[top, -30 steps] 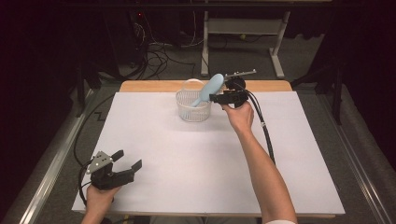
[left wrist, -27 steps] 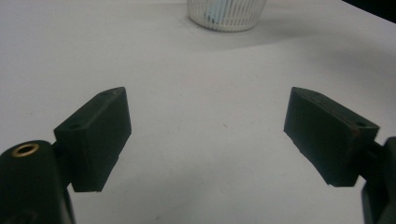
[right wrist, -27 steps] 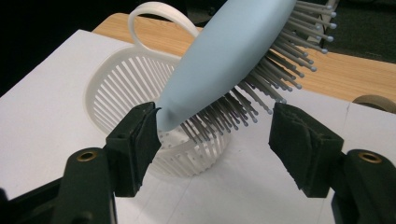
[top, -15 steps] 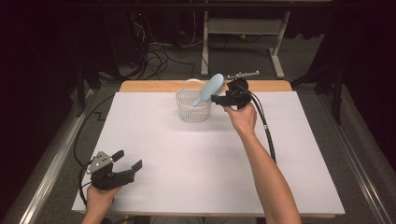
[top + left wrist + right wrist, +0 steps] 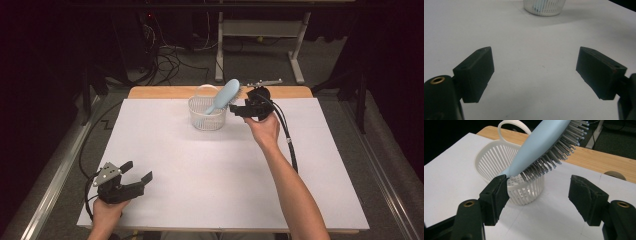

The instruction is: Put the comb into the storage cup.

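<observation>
A light blue hairbrush (image 5: 223, 95) stands tilted in a white slotted basket (image 5: 207, 116) at the back middle of the table, its bristled head leaning up to the right. My right gripper (image 5: 239, 109) is just right of the basket and open. In the right gripper view the brush (image 5: 541, 142) slants above the jaws, its neck close by the left jaw; the basket (image 5: 524, 192) lies just beyond the right gripper (image 5: 537, 188). My left gripper (image 5: 138, 170) rests at the near left, open and holding nothing. In its own view the left gripper (image 5: 534, 65) points towards the distant basket (image 5: 544, 7).
A white sheet (image 5: 225, 175) covers the table, with a strip of wooden tabletop (image 5: 165, 92) bare along the back edge. Beyond the table, cables (image 5: 170, 60) lie on the floor beside a metal stand (image 5: 260, 30). The right gripper's cable (image 5: 287, 140) trails along the forearm.
</observation>
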Tool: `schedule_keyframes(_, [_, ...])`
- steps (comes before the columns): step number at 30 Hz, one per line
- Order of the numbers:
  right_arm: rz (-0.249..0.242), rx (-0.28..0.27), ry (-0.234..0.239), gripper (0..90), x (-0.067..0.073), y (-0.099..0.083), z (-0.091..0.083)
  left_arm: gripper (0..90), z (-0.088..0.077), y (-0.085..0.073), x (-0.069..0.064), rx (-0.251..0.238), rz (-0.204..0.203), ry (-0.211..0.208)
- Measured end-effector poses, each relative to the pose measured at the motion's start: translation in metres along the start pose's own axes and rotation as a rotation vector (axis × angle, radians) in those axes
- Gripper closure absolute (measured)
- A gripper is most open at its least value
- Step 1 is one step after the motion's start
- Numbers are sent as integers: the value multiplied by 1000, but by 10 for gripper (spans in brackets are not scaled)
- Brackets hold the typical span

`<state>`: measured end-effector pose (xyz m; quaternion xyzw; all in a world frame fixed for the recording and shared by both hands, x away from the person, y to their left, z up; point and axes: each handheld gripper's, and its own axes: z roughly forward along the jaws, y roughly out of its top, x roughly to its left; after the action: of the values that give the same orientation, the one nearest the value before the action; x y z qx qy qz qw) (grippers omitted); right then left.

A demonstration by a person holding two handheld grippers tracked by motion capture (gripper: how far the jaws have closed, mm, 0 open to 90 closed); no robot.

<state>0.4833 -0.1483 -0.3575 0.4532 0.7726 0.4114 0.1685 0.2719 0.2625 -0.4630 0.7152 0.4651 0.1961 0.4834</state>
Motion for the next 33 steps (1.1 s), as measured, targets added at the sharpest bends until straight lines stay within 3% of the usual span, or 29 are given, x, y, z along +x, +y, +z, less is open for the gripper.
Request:
schedule_keyframes(16, [-23, -21, 0, 336, -4, -5, -17, 144, 0, 0, 0, 3, 4, 0])
schedule_keyframes(33, [-29, -62, -11, 330, -19, -10, -39, 144, -1, -1, 1, -2, -2, 14])
